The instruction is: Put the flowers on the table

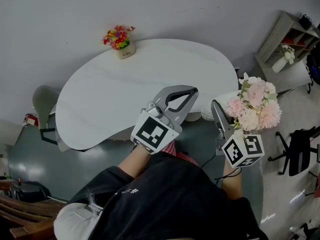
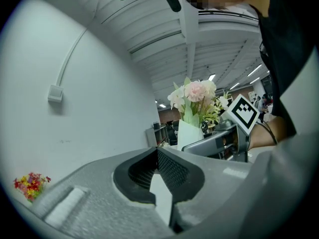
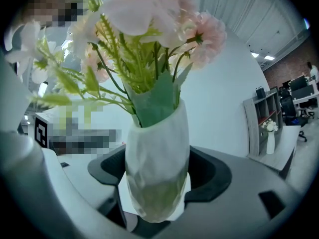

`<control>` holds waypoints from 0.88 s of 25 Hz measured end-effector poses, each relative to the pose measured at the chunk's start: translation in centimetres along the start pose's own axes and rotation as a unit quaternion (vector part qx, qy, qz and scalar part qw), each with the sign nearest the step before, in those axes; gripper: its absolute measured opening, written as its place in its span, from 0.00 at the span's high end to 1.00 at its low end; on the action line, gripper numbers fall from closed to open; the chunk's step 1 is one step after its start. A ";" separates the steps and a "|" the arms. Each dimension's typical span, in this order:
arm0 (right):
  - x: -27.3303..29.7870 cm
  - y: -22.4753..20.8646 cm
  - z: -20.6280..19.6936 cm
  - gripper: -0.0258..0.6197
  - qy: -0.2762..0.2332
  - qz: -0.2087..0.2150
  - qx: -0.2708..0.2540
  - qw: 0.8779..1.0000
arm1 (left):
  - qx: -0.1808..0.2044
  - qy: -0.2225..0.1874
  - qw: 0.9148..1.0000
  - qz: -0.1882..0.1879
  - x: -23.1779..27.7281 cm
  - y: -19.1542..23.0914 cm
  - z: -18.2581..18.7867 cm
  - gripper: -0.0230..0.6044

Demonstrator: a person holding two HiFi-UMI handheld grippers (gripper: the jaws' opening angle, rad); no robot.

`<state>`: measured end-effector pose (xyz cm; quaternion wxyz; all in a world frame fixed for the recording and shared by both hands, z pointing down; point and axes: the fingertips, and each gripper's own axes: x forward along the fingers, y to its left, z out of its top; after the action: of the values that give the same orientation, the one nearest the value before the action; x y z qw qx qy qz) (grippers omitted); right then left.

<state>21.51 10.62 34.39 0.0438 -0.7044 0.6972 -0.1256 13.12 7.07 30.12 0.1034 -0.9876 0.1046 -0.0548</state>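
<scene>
A white faceted vase (image 3: 157, 173) of pink and white flowers (image 1: 252, 106) stands upright between the jaws of my right gripper (image 1: 231, 115), which is shut on its lower body. In the head view the bouquet hangs off the right end of the white oval table (image 1: 125, 99), near its edge. My left gripper (image 1: 190, 95) hovers over the table's near edge, shut with nothing in it; its tips (image 2: 157, 151) meet. From the left gripper view the held flowers (image 2: 194, 96) show to the right.
A small pot of red and yellow flowers (image 1: 120, 40) sits at the table's far edge against the wall. A grey chair (image 1: 45, 101) stands at the left end. A shelf unit (image 1: 290, 39) with another vase (image 1: 284, 56) and a black office chair (image 1: 300, 149) are on the right.
</scene>
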 end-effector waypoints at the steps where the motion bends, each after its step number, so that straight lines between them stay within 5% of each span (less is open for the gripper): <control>1: 0.0 0.1 0.0 0.40 0.001 0.002 0.001 1.000 | -0.001 0.002 1.000 0.001 0.0 0.0 0.0 0.97; 22: 1.0 -0.2 0.1 0.40 -0.004 0.023 -0.016 1.000 | 0.013 -0.010 1.000 0.016 1.0 0.5 -0.1 0.97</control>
<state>21.70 9.58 34.45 0.0383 -0.6896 0.7147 -0.1106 14.01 6.32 30.16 0.1178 -0.9849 0.1188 -0.0448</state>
